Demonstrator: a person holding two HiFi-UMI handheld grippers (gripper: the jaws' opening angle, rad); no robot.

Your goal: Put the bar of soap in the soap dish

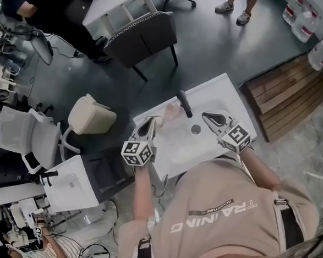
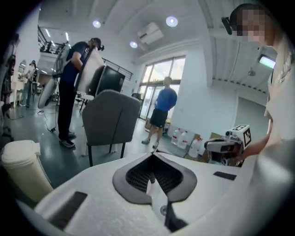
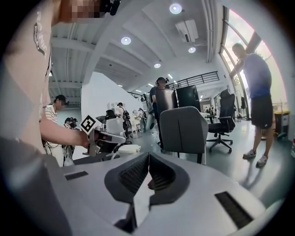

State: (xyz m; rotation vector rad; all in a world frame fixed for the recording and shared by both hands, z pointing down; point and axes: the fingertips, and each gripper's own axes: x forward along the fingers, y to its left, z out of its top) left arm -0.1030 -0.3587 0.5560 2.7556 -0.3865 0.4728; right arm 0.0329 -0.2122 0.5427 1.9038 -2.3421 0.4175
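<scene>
Left gripper and right gripper, ribbed dark jaws pressed together and empty, hover over a smooth white rectangular washbasin with a black tap.

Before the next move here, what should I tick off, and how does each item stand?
1. The left gripper is empty: ok, jaws together on nothing.
2. The right gripper is empty: ok, jaws together on nothing.
3. Both are clear of the sink: ok, both gripper views look out over the room.
4. Soap in dish: cannot tell. A pinkish thing lies beside the faucet, too small to identify.
</scene>
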